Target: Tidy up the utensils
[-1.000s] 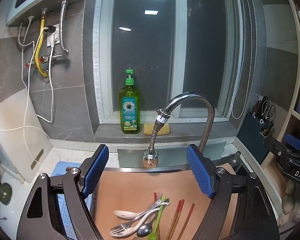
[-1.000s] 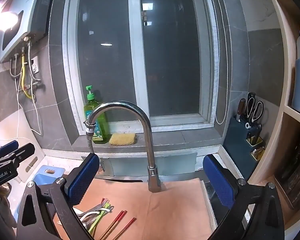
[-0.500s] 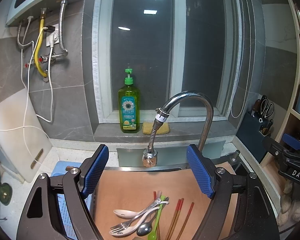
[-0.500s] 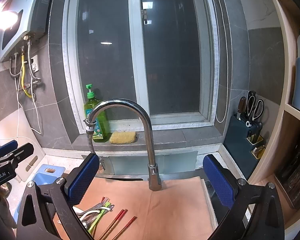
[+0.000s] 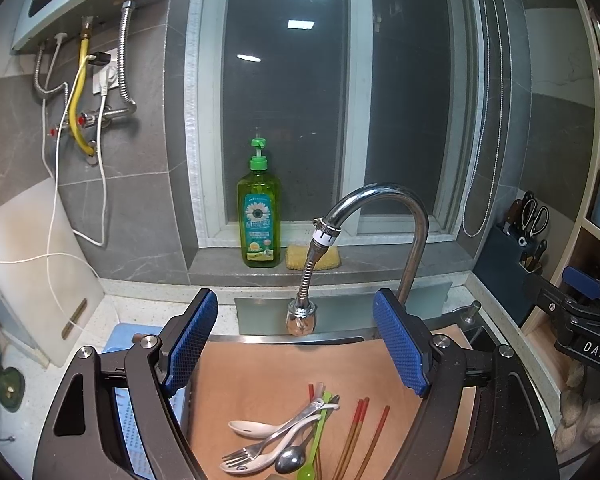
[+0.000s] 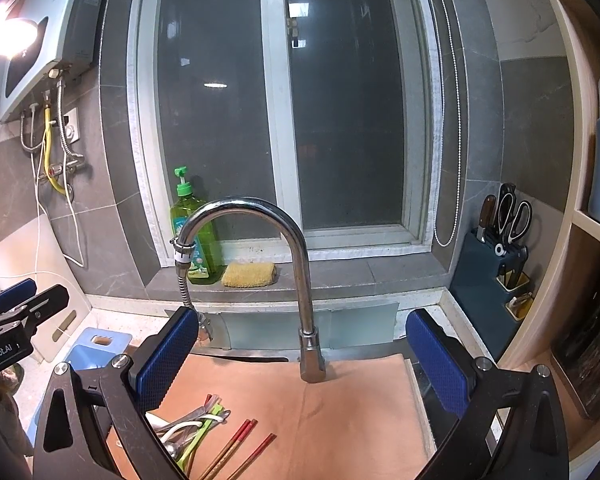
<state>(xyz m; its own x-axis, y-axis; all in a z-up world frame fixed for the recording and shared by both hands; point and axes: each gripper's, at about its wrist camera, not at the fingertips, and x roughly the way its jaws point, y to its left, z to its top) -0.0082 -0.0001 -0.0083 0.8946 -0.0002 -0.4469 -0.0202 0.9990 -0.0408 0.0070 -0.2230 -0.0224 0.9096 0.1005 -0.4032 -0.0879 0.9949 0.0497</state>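
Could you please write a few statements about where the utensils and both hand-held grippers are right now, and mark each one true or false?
1. The left hand-held gripper is open and holds nothing. True.
2. The right hand-held gripper is clamped on the chopsticks. False: it is open and empty, and the chopsticks lie on the tan mat.
3. The fork lies in a pile with the spoons on the mat. True.
4. The green soap bottle stands in the sink. False: it stands on the window ledge beside the yellow sponge.
5. The scissors sit in the blue holder. True.
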